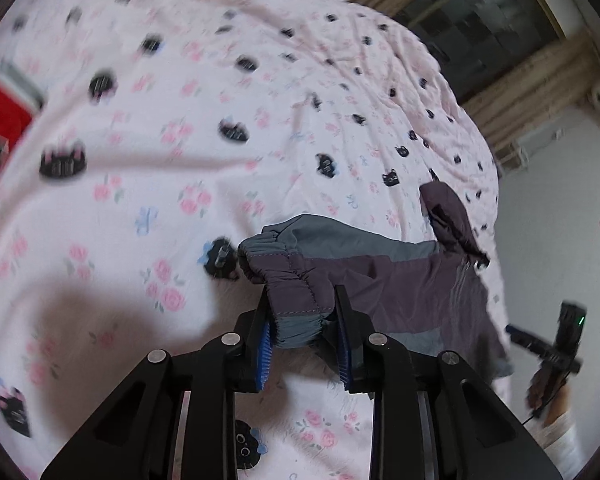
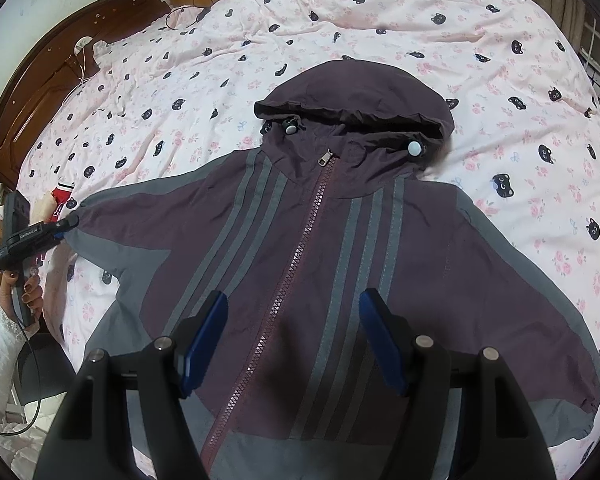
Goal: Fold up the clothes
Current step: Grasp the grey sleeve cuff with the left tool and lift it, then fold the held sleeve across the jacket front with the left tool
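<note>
The purple-and-grey jacket (image 2: 320,248) lies flat on the bed (image 2: 480,40), front up, zipped, sleeves out w/ no folds showing. Left gripper (image 1: 302,332) fingers pinch a sleeve cuff (image 1: 296,308). Right gripper (image 2: 292,336) hangs over the jacket, fingers wide apart, holding nothing. All folding is left.

Pink cat-print bedspread (image 2: 440,20), wooden headboard (image 2: 40,92)

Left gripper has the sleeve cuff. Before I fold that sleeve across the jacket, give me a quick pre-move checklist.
1. Left gripper shut on sleeve cuff: ok.
2. Right gripper open, above the jacket, holding nothing: ok.
3. Zipper closed to the collar: ok.
4. Hood flat on the bedspread: ok.
5. Jacket front smooth: ok, light wrinkles.
6. Other sleeve spread out: ok.
</note>
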